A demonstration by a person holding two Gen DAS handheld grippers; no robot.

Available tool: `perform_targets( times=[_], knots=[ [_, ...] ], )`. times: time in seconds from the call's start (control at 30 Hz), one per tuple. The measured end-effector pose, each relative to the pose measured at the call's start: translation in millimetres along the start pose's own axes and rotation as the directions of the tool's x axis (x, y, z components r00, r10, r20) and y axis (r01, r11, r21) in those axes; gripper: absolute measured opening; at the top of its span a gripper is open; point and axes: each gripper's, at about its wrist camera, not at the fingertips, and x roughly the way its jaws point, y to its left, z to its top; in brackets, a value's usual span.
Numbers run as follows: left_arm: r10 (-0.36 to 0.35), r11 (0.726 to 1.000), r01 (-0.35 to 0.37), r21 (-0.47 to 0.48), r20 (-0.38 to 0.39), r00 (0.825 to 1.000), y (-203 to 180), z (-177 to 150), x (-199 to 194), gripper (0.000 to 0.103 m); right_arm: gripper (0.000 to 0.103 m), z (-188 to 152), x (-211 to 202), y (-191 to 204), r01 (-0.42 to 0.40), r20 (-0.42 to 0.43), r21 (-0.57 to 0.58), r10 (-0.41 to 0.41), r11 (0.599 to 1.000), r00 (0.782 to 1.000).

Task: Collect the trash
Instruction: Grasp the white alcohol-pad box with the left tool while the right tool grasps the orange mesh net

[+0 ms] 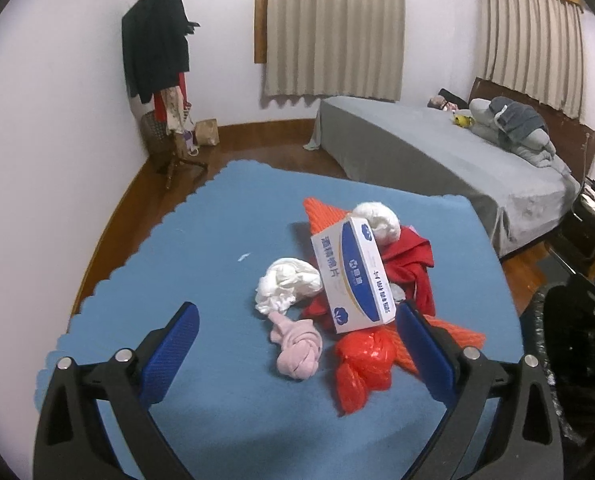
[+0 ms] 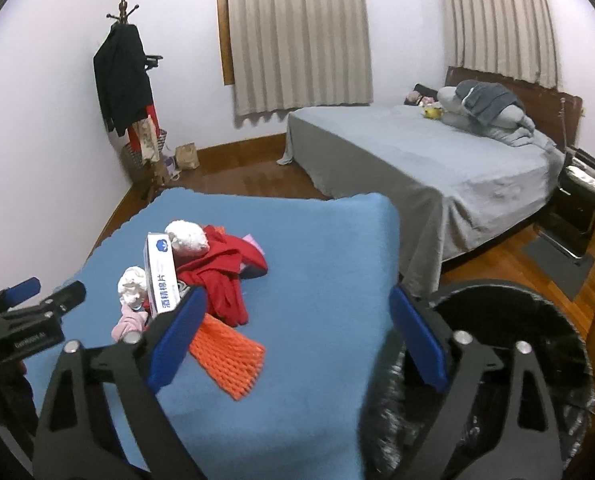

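Note:
A pile of trash lies on the blue-covered table (image 1: pixel 177 264). It holds a white and blue box (image 1: pixel 351 276) standing on edge, two white paper wads (image 1: pixel 287 284), a pink knotted cloth (image 1: pixel 297 354), a red plastic bag (image 1: pixel 359 368), orange foam netting (image 2: pixel 229 356) and a red cloth (image 2: pixel 221 276). My left gripper (image 1: pixel 297 312) is open just short of the pile, with nothing between its fingers. My right gripper (image 2: pixel 297 296) is also open and empty, over bare blue cloth to the right of the pile. The left gripper (image 2: pixel 47 290) shows at the left edge of the right wrist view.
A round bin with a black liner (image 2: pixel 517 320) stands at the table's right edge, close under my right gripper. Behind the table are a wooden floor, a grey bed (image 2: pixel 417 160), a coat stand with dark clothes (image 1: pixel 157 48) and a chair (image 2: pixel 585 184).

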Motion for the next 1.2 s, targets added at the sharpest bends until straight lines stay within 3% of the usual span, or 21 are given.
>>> perform_targets(
  times=[0.33, 0.67, 1.2],
  knots=[
    [-0.045, 0.998, 0.047, 0.03, -0.053, 0.998, -32, 2, 68, 0.093, 0.081, -6, 47, -9, 0.034, -0.058, 0.006, -0.034, 0.999, 0.998],
    [0.007, 0.997, 0.001, 0.073, -0.117, 0.993, -61, -7, 118, 0.093, 0.083, -14, 77, -18, 0.041, -0.114, 0.024, -0.038, 0.999, 0.993],
    [-0.012, 1.0, 0.014, 0.016, -0.112, 0.994, -4, -18, 102, 0.093, 0.085, -26, 92, -5, 0.004, -0.161, 0.009, -0.003, 1.0, 0.987]
  ],
)
